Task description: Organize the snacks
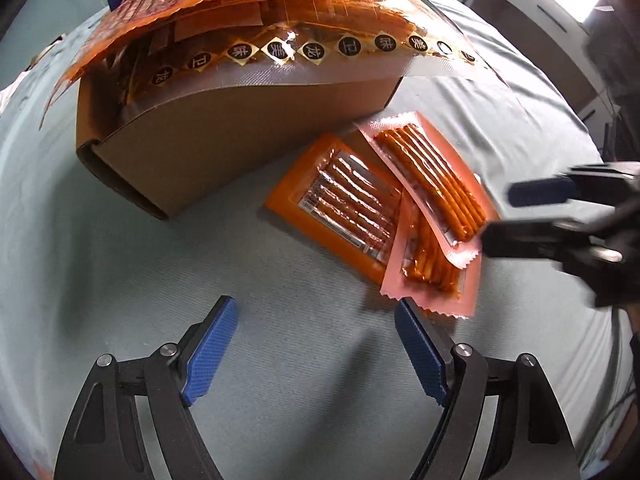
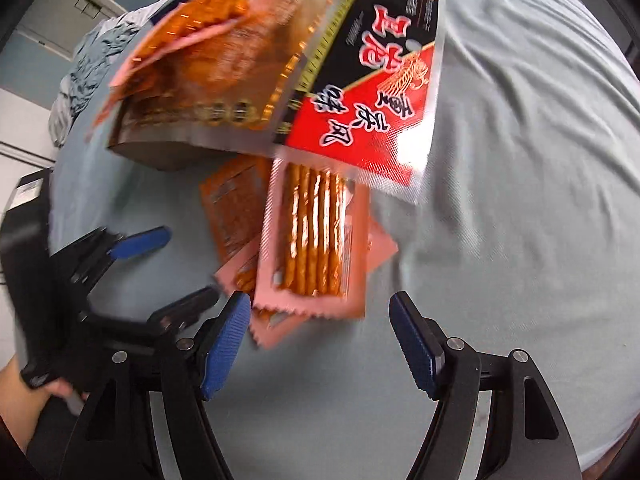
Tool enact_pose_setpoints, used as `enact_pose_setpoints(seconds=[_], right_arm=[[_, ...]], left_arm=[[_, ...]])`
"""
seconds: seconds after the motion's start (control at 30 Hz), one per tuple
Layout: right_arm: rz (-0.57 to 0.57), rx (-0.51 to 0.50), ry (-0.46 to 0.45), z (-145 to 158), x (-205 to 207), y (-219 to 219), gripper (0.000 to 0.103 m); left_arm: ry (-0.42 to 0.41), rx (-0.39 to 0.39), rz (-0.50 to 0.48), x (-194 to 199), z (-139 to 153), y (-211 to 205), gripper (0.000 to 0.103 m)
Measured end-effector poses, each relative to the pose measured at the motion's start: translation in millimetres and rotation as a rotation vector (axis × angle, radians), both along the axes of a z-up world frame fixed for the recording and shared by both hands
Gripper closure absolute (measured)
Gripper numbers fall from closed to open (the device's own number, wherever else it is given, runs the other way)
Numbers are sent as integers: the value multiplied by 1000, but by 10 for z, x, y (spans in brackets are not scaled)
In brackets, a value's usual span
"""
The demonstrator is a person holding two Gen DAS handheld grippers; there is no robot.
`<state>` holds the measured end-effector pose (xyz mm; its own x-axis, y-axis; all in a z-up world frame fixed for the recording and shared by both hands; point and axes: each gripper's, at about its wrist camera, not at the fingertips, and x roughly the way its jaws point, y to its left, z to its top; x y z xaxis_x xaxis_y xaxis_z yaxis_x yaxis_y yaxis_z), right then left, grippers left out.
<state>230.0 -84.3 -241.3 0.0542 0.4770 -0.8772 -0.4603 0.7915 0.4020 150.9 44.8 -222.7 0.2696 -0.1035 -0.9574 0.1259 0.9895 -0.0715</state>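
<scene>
Three small snack packets lie overlapped on the pale blue cloth: an orange one, a pink one on top and another pink one beneath. In the right wrist view the top pink packet lies just ahead of my right gripper, which is open and empty. My left gripper is open and empty, its right fingertip at the lower pink packet's edge. A cardboard box behind holds several large snack bags.
The right gripper shows in the left wrist view, at the right of the packets. The left gripper shows in the right wrist view, at the left. A black-and-red bag hangs over the box. Rumpled cloth lies far left.
</scene>
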Motion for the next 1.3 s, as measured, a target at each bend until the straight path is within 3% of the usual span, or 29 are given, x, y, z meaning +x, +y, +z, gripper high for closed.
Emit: enact_pose_setpoints(seconds=[0.1,0.23,0.37,0.43,0.5,0.53,0.63,0.87,1.03,1.17,1.23,1.3], right_arm=[[-25,39,-50,25,65,173,32],[-53,-32,-15,-99,141,432,32],[-2,-95,-162,-60,-36,612,32],[42,-93,-179,-61,-156,612,40],[74,-109,-179,-49,-248,555,47],[100,-116,-165,-44,-305,506,57],[145,-131,-137,-43,-446,335,68],[151,-26,-71,120,-686,-236,69],[111,30,-85,296,-637,-639,69],[85,26,-67,243,-556,-807,69],[73,8,-72,205,-526,-815,69],[76,20,-53,201,-521,-816,69]], left_arm=[[-6,-15,14,33,15,43,21],[-16,-30,25,39,0,89,20],[-6,-32,25,18,27,64,20],[-10,-43,34,4,65,88,20],[-9,-50,48,14,94,105,20],[-7,-55,57,10,96,113,20],[-12,-76,77,13,136,165,20],[-15,-17,21,81,88,-47,20],[14,-41,147,263,28,-72,11],[72,-84,318,437,-16,-36,0],[99,-47,379,506,-66,-56,0],[128,40,389,562,-115,-143,0]])
